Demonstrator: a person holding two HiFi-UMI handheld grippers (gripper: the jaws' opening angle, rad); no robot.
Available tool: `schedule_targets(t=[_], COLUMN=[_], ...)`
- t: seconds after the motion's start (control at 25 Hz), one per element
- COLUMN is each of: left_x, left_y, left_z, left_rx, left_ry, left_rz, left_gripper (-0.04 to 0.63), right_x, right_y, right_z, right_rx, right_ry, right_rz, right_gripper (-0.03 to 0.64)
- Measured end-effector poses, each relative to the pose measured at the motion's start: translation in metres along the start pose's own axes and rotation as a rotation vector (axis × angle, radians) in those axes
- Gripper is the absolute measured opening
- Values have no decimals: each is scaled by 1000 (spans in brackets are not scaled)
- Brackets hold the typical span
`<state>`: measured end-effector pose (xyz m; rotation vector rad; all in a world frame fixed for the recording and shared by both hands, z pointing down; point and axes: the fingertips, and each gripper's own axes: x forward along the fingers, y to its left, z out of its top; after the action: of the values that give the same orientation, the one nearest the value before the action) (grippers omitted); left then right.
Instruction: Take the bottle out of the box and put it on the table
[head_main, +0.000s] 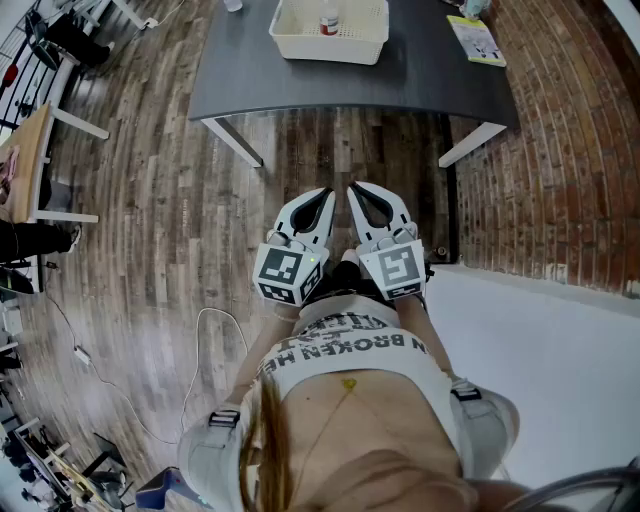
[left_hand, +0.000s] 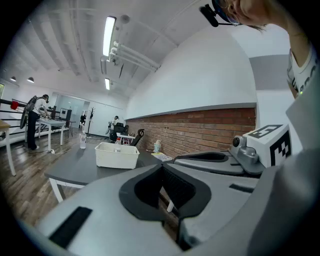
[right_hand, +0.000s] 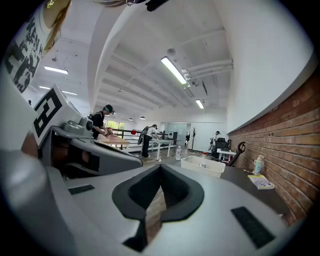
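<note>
Both closed, empty — left gripper (head_main: 327, 194), right gripper (head_main: 354, 189); bottle (head_main: 328, 22) inside box (head_main: 300, 46).

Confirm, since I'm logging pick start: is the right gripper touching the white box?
Apart. The head view shows the right gripper near the person's body, with wooden floor between it and the table bearing the box.

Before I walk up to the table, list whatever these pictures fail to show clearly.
Bottle: in the head view too small to read its label; the box wall hides its lower part.
Table: its far side is cut off by the head view's top edge.
Booklet: print too small in every view.
Clear bottle: left gripper view, too small to tell whether it holds anything.
</note>
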<state>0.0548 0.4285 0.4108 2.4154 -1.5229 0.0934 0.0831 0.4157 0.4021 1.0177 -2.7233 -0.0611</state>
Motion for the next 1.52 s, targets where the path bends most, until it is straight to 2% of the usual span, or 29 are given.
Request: schedule_targets(t=[0.32, 0.52, 0.72, 1.0, 1.52], left_x=[13, 18, 30, 58, 127], left_y=[-14, -15, -6, 11, 73], left_z=[-6, -11, -5, 3, 34], left_rx=[-8, -46, -39, -30, -14], left_ry=[-3, -1, 3, 10, 4], left_rz=[22, 47, 40, -9, -95], left_gripper=[5, 5, 5, 5, 5], right_x=[-8, -9, 1, 26, 109], right_y=[-15, -20, -30, -51, -97], right_z=[-10, -17, -13, -12, 1], right_rx=[8, 6, 15, 50, 32], right_ry=[-6, 13, -2, 8, 9], right_rz=[42, 77, 68, 16, -35], right_gripper=[9, 9, 9, 9, 9])
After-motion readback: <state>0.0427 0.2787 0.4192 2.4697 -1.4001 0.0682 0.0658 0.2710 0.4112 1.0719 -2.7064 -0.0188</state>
